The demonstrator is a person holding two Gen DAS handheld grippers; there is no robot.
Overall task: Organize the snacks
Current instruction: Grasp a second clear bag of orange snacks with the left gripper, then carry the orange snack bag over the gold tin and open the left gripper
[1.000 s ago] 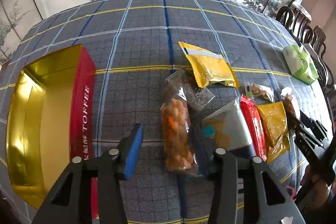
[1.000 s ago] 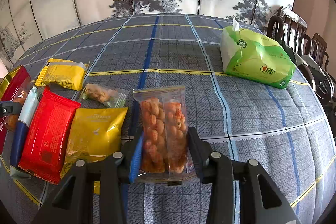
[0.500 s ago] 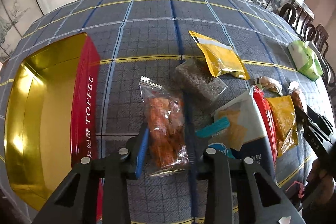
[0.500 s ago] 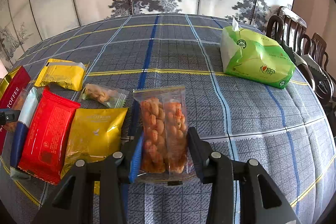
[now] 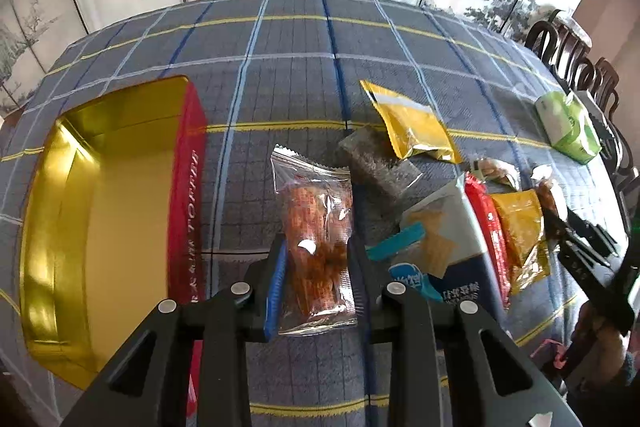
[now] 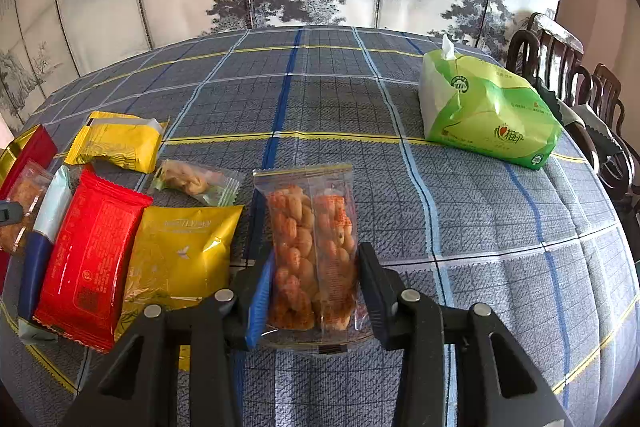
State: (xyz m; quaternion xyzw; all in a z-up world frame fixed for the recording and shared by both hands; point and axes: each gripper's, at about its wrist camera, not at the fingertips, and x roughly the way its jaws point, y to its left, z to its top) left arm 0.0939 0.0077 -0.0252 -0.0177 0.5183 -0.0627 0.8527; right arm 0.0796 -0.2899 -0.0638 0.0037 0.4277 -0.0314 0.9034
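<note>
Left gripper (image 5: 316, 277) clamped on a clear packet of orange-brown crackers (image 5: 318, 247), just right of the open gold-lined red toffee tin (image 5: 188, 187). Right gripper (image 6: 312, 285) pinching a second clear packet of round orange biscuits (image 6: 310, 251) over the grey checked tablecloth (image 6: 480, 227).

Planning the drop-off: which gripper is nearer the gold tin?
Left. The left gripper, shut on a snack bag, sits just beside the gold tin. The right gripper holds another bag beyond the packets, tin at far left.
</note>
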